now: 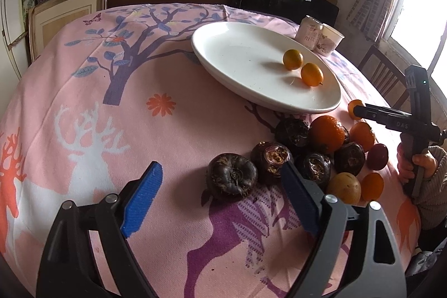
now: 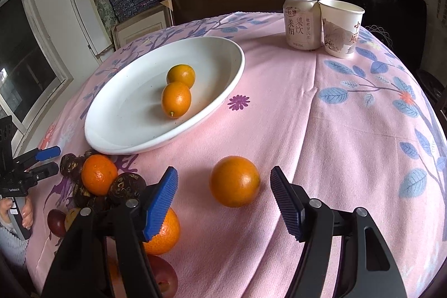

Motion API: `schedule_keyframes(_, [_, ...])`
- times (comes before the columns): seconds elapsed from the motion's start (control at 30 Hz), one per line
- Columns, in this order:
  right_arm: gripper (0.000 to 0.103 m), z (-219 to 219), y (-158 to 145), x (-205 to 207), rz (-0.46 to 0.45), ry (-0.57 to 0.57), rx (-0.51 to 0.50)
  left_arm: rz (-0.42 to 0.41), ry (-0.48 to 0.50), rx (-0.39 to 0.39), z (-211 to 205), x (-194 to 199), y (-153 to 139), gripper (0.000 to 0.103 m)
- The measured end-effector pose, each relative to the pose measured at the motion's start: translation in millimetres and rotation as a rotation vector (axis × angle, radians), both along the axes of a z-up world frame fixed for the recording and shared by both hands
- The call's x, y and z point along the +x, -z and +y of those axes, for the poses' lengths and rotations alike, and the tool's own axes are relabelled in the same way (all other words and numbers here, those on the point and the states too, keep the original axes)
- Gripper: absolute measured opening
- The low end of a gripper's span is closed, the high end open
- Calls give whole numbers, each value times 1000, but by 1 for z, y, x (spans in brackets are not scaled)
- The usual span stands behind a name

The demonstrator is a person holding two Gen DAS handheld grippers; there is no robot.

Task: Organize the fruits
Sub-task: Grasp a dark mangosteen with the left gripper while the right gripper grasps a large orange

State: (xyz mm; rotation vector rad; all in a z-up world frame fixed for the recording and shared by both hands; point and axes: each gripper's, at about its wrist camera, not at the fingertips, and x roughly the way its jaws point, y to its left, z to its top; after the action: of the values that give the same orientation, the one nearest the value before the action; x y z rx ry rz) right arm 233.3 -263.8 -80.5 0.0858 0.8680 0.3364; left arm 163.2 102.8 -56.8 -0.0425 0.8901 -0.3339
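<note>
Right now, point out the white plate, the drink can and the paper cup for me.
white plate point(image 2: 117, 127): right wrist view, on the bare inner surface near its front rim.
drink can point(image 2: 300, 24): right wrist view, on the middle of its label.
paper cup point(image 2: 339, 32): right wrist view, on its printed side wall.

Bench point(image 2: 307, 108) covered with a pink cloth printed with trees, leaves and deer. Relative to the right gripper point(image 2: 223, 196): one orange point(image 2: 234, 181) lies on the cloth just ahead, between the spread fingers, touching neither. A white plate point(image 2: 223, 69) rests ahead and to the left. A drink can point(image 2: 301, 23) and paper cup point(image 2: 339, 30) stand side by side at the far edge, ahead and slightly right. A heap of oranges and dark water chestnuts point(image 2: 109, 186) lies close left, against the plate's near rim.
</note>
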Motion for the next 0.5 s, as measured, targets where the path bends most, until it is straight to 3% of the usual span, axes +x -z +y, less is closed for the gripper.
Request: schedule_keyframes(0.5, [52,5,7,0,26,-21,-14,23,55,66,-15,2,16,84])
